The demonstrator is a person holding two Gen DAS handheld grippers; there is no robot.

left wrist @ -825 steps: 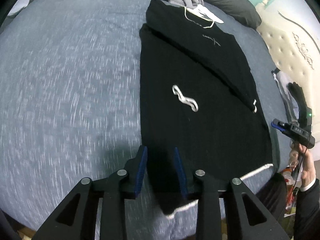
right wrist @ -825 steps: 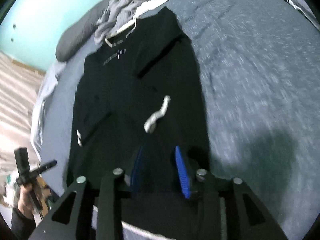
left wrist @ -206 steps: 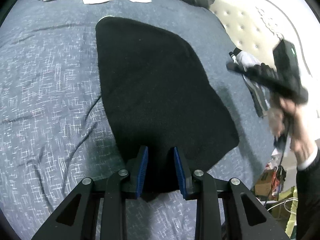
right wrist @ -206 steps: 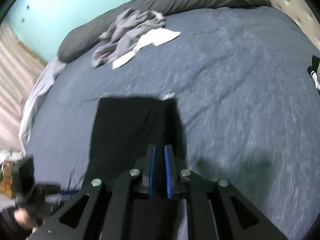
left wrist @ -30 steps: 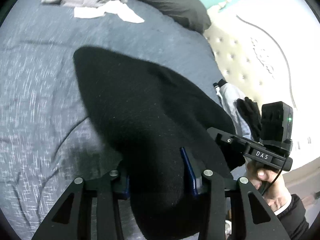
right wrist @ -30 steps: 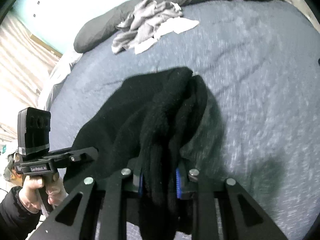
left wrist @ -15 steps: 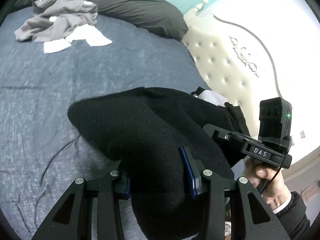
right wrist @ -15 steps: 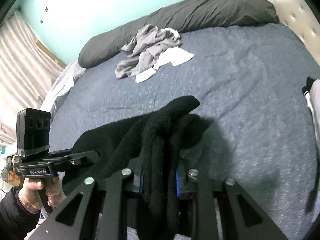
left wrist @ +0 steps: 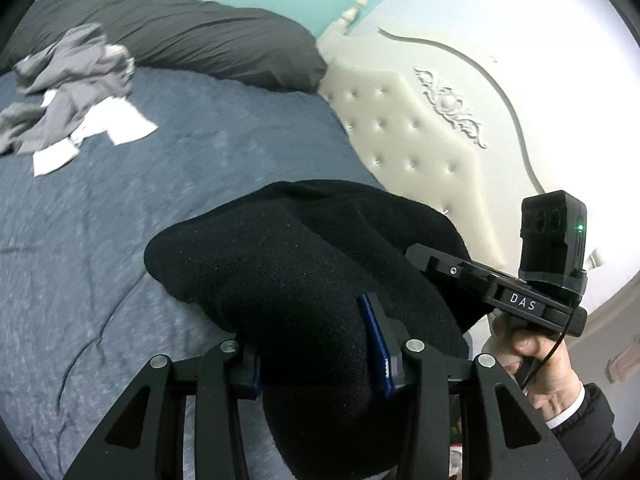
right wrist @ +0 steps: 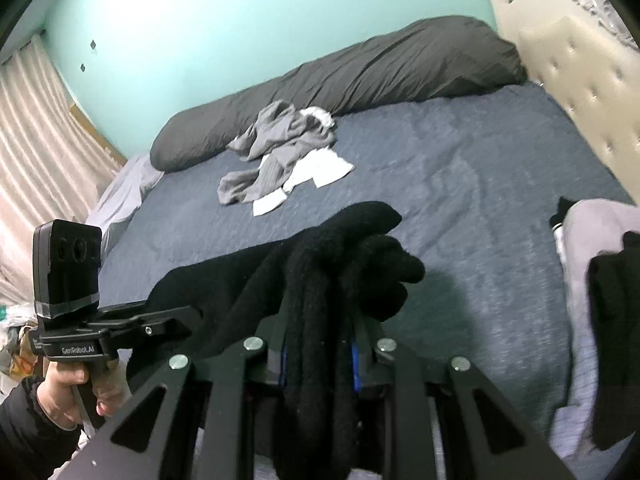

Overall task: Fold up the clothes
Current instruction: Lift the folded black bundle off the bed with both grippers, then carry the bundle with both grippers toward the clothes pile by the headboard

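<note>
While both tools pinch it, the black garment (left wrist: 304, 280) bulges — thick, fuzzy folds.

A: Black fleece garment (left wrist: 288, 280) — folded into a thick bundle, lifted clear of the blue-grey bedspread (left wrist: 120, 240).

B: Confirmed on the right wrist view (right wrist: 320, 280). Several layers stacked on edge, bunched in rolls, one rounded end pointing toward the far pillow.

A: Surface fuzzy, matte, no markings visible. It spans both grippers, sagging a little between.

B: Lower edge droops out of view below.
</note>
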